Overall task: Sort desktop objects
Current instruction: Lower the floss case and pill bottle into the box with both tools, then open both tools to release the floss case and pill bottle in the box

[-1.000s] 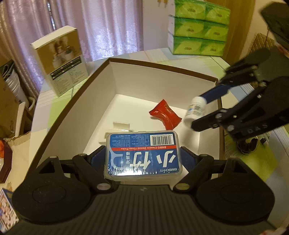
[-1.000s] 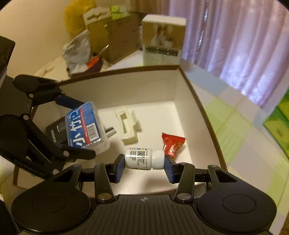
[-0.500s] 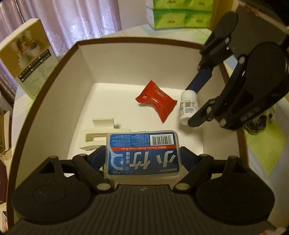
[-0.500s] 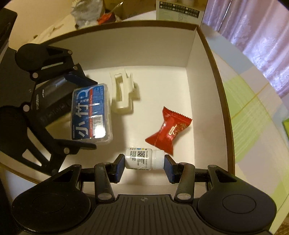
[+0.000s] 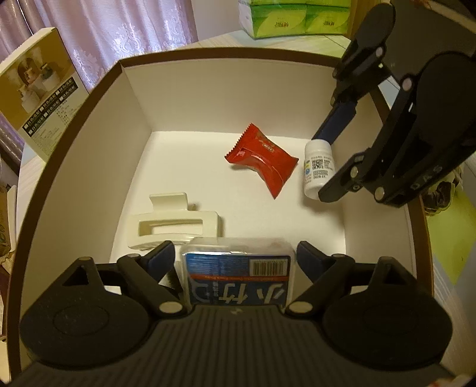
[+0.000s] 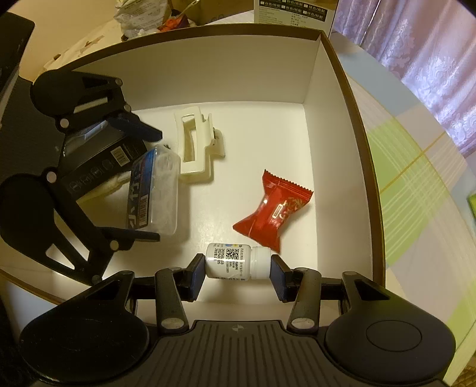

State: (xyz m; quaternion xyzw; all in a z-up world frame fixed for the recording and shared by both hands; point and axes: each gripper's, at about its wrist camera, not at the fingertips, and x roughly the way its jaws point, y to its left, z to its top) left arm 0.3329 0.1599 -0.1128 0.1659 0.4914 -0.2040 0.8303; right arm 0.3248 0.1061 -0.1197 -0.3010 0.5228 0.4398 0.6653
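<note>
A white-lined cardboard box point(image 5: 208, 52) point(image 6: 342, 74) with a brown rim holds a red candy packet point(image 5: 261, 160) point(image 6: 273, 208) and a cream hair clip point(image 5: 175, 226) point(image 6: 193, 143). The blue floss case point(image 5: 238, 279) point(image 6: 154, 190) lies tilted between the fingers of my left gripper point(image 5: 236, 253) point(image 6: 153, 186), with slim gaps at both pads; it leans on a black carton point(image 6: 101, 166). Low inside the box, my right gripper point(image 6: 238, 265) point(image 5: 319, 166) is shut on a small white bottle point(image 6: 235, 262) point(image 5: 316, 169), clamped end to end beside the candy.
A tall product carton point(image 5: 38, 98) stands outside the box's left wall, and green tissue packs point(image 5: 297, 15) are stacked beyond its far wall. A green checked tablecloth point(image 6: 416, 178) lies to the right. Bags and clutter point(image 6: 142, 15) sit past the box.
Both grippers have sunk deeper into the box. The floss case has tipped and dropped lower between the left fingers. The bottle stays clamped and now hangs beside the candy.
</note>
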